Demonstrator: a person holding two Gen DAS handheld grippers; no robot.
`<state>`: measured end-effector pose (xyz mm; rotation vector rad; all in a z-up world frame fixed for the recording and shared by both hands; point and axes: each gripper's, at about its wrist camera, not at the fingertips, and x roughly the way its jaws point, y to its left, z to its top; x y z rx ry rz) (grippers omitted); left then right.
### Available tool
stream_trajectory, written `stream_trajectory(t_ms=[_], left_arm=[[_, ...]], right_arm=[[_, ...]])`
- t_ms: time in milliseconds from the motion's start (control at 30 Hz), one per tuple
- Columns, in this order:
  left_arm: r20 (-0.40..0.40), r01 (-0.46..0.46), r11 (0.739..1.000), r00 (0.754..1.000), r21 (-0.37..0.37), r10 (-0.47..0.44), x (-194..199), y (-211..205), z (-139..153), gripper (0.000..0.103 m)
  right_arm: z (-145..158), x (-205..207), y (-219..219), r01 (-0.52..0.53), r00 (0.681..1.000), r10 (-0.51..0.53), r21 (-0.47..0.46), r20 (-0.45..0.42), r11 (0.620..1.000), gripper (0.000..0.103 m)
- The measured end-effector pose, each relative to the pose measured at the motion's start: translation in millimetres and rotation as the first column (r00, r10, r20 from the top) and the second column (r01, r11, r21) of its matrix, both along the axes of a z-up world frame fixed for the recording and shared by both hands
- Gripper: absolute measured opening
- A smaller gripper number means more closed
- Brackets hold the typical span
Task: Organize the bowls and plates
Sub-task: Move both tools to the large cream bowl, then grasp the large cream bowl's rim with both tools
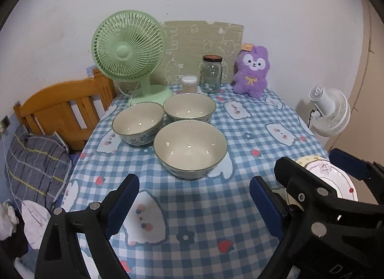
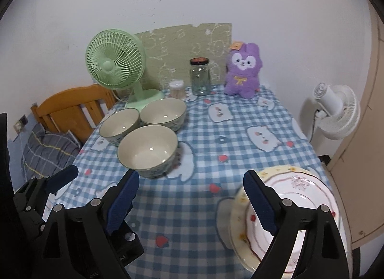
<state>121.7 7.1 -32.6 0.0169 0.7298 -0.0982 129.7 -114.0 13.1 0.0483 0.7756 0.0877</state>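
Observation:
Three cream bowls stand close together on the blue checked tablecloth (image 1: pixel 192 219): a near bowl (image 1: pixel 190 149), a left bowl (image 1: pixel 138 126) and a far bowl (image 1: pixel 189 107). My left gripper (image 1: pixel 194 204) hovers open just short of the near bowl, with nothing between its fingers. At the table's right front lies a stack of plates (image 2: pixel 300 183), a white flowered plate on a yellow-rimmed one. My right gripper (image 2: pixel 192 202) is open and empty; its right finger overlaps the stack in the picture. The bowls (image 2: pixel 147 150) lie ahead and to its left. The left gripper's blue pad (image 2: pixel 63 178) shows at the left edge.
Along the back of the table stand a green fan (image 1: pixel 127 51), a cotton-swab tub (image 1: pixel 189 84), a glass jar (image 1: pixel 212 73) and a purple plush toy (image 1: pixel 252 72). A wooden headboard (image 1: pixel 64 108) and bedding lie left of the table. A white fan (image 2: pixel 336 113) stands off its right side.

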Motion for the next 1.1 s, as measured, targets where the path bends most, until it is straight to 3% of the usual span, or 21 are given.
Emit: stream_trajectory(t_ms=[233,400,667,867,1000,1100], left_arm=[[0.017,-0.050,0.999,0.999,-0.002,0.050,20.4,19.0,-7.6,0.094],[-0.028,-0.071,0.997,0.997,-0.015,0.070,41.7,33.0,-17.8,0.094],[-0.097,-0.089,0.996,0.992,-0.024,0.086,74.6,49.7,-34.9,0.088],[-0.105,-0.092,0.996,0.990,-0.011,0.091,88.2,52.8,-40.1,0.086],[-0.130,-0.089,0.996,0.988,-0.011,0.087,99.1,53.3,-46.3,0.079],[-0.170,-0.098,0.995,0.981,-0.015,0.094,107.9,52.8,-55.1,0.068]], right_arm=[[-10.7,26.4,11.0,-0.031,0.999,0.030,0.018,0.019,0.999,0.090],[-23.8,52.6,18.6,-0.057,0.998,0.058,0.051,-0.016,0.997,0.090],[-42.3,84.2,36.3,-0.036,0.997,0.038,0.022,-0.064,0.999,0.090],[-51.2,100.8,44.6,-0.045,0.995,0.047,0.028,-0.083,0.999,0.090],[-59.4,112.7,46.7,-0.030,0.995,0.032,0.017,-0.098,0.999,0.088],[-67.4,120.8,46.8,-0.027,0.992,0.029,0.022,-0.120,0.999,0.077]])
